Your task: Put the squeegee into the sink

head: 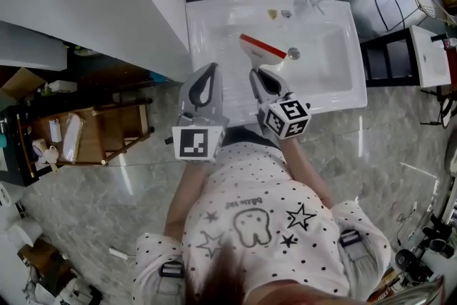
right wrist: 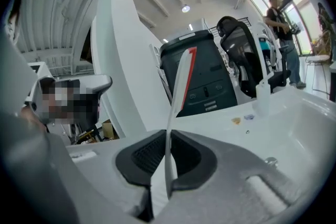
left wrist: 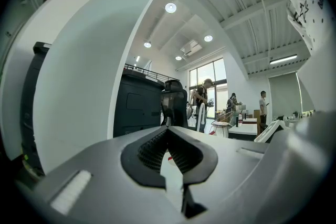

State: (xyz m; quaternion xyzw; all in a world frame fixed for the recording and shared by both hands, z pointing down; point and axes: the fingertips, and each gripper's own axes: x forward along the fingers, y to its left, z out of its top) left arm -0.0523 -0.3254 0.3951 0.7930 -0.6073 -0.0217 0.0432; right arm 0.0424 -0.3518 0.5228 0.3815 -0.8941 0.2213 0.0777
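Squeegee (head: pixel 261 48) is clamped by its white handle in the right tongs (right wrist: pixel 168 136) over the sink (head: pixel 355 61) basin near the drain (head: pixel 293 53), left tongs (left wrist: pixel 168 131) are shut empty alongside; placing step is judged underway, lowering and release are called for.

The sink (head: pixel 353 93) is glossy white and smooth, ceramic or plastic by the look, with a shiny metal drain (head: pixel 293 53). The squeegee (head: pixel 260 50) is smooth white plastic with a red strip along its blade edge. The left tool (head: pixel 208 68) and right tool (head: pixel 258 74) are matt grey plastic. Their black pads (right wrist: pixel 149 155) are ribbed and look rubbery. The floor (head: pixel 400 146) is polished grey stone, marbled, with streaks of reflected light. The shirt (head: pixel 264 225) is soft white cloth printed with black dots and stars. A rack (head: pixel 114 128) is dull brown wood. The wall panel (head: pixel 93 3) is smooth matt white.
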